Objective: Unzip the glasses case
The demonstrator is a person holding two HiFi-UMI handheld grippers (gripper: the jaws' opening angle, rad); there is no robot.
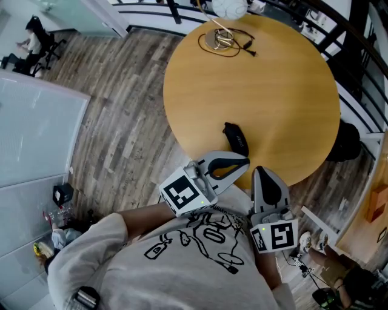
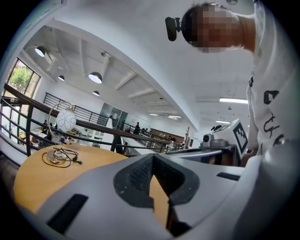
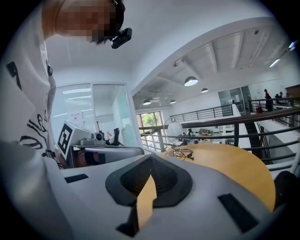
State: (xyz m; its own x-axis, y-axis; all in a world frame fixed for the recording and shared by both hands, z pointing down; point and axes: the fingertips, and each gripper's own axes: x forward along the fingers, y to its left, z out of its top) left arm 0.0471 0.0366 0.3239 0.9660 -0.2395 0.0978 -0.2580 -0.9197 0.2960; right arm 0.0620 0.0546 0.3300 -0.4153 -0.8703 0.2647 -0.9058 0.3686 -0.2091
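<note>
A small black glasses case (image 1: 236,138) lies zipped near the front edge of the round wooden table (image 1: 273,85). My left gripper (image 1: 244,162) is held close to my chest, just short of the table edge, pointing right; its tips are a little below the case and apart from it. My right gripper (image 1: 262,172) points up at the table edge, right of the case. Both are shut and hold nothing. In the left gripper view (image 2: 152,157) and the right gripper view (image 3: 150,157) the jaws meet at the tips. The case is hidden in both gripper views.
At the far side of the table, a black cable (image 1: 227,41) coils around a metal lamp base under a white globe (image 1: 230,7). A dark railing (image 1: 339,36) curves behind the table. A glass partition (image 1: 33,130) stands to the left on the wood floor.
</note>
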